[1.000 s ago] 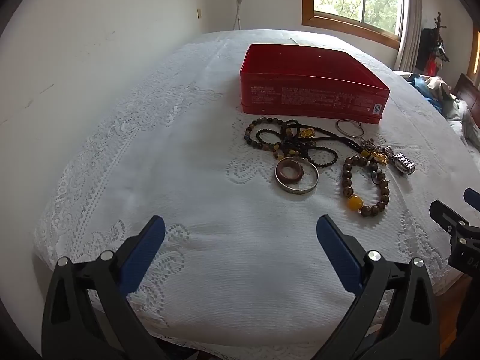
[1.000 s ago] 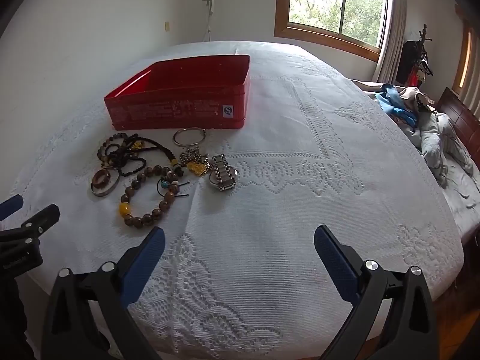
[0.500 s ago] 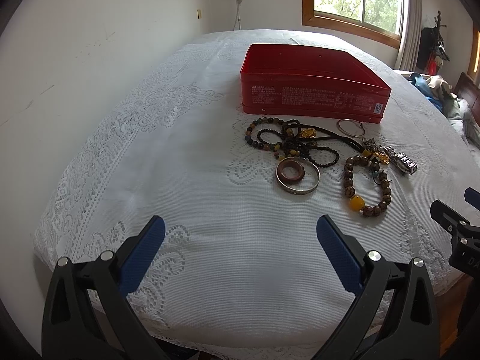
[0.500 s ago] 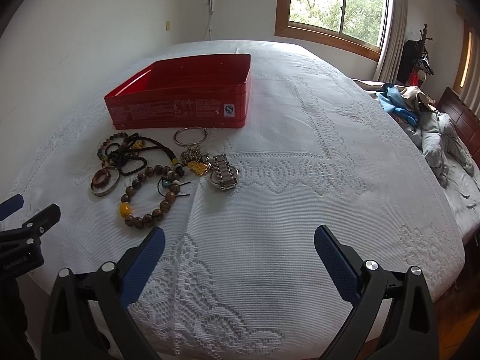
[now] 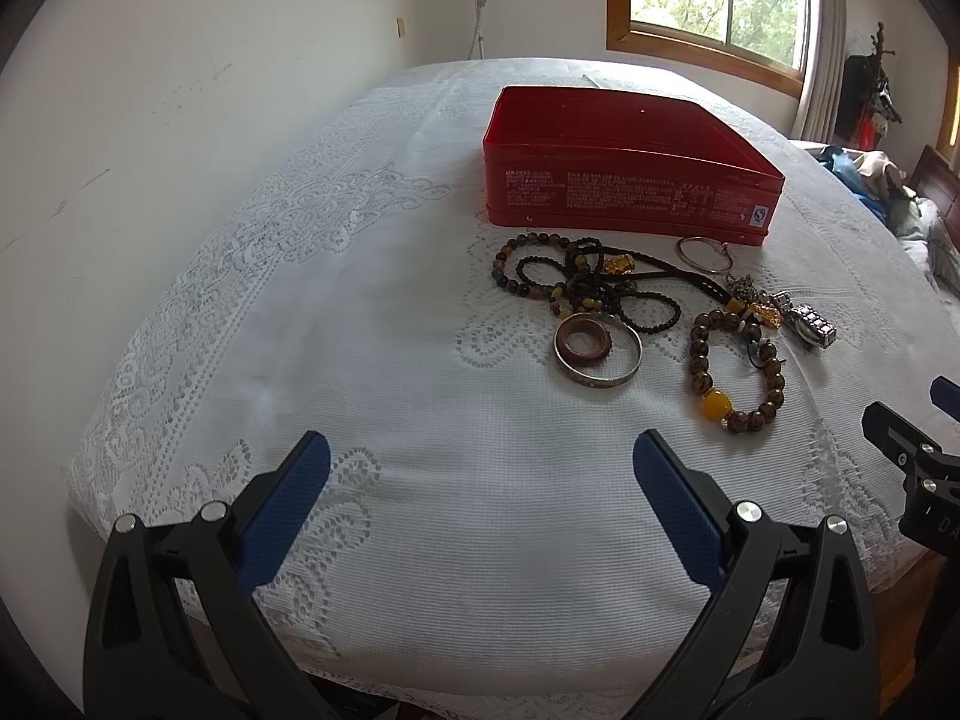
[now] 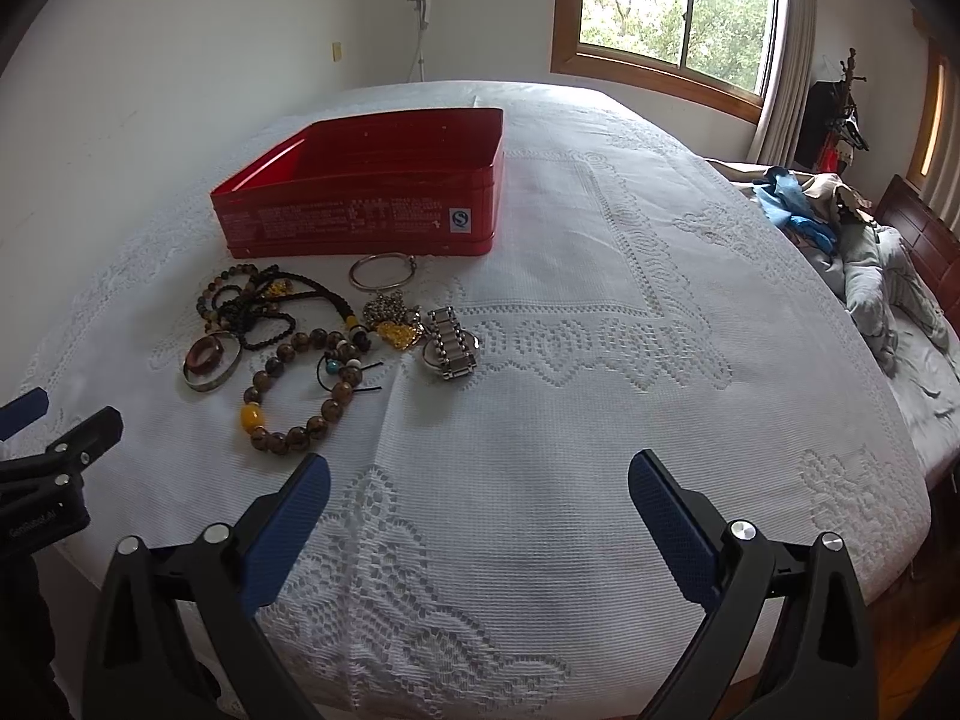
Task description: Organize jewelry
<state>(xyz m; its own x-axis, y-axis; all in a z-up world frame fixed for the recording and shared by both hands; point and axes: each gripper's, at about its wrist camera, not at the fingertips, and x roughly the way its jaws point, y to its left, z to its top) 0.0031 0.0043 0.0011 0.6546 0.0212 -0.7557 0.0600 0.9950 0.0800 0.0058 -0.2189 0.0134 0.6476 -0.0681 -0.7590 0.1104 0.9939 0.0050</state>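
Left wrist view: left gripper [image 5: 480,456] jaws wide apart, empty, over white lace cloth [image 5: 300,312]. Right gripper [image 6: 479,477] likewise spread. Jewelry pile [image 5: 648,312] lies just before the red tin [image 5: 624,195], path clear.

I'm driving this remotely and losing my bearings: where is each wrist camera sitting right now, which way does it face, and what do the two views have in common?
Left wrist: behind the open left gripper, low over the near edge of the white lace cloth, facing the red tin; the right gripper pokes in at the right edge.
Right wrist: behind the open right gripper, further right, facing the same way; the left gripper shows at the left edge.
Shared: the tin, the bead bracelet, the metal bangle, the watch, the window.
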